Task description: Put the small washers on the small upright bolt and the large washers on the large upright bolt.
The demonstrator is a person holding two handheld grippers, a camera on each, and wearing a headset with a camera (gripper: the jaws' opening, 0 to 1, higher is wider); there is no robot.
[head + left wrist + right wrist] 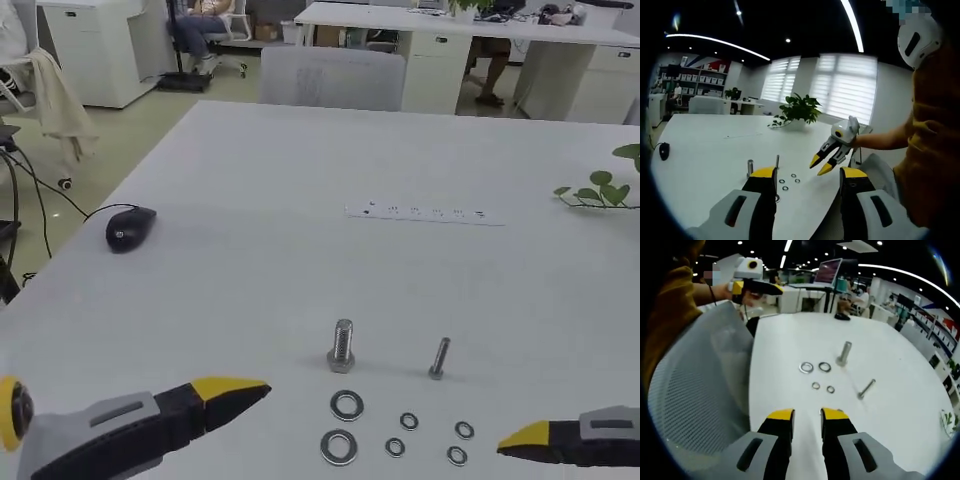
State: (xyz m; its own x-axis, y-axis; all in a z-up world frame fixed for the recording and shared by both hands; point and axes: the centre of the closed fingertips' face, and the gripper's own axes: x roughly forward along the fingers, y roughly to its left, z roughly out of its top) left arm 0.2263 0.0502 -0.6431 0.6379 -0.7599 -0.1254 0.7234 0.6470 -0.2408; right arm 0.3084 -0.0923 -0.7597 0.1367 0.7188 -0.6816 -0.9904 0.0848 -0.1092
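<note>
White table (300,170) in an open office, mouse (130,227) at ten o'clock. Big bolt (341,346) and small bolt (439,358) stand upright. Washers (346,405) lie at their six, between the wide-open left gripper (807,172) at nine and the narrowly parted right gripper (807,414) at three.

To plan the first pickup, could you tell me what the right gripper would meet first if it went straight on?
Probably the nearest small washers, if the right gripper is low enough; its height is unclear.
</note>
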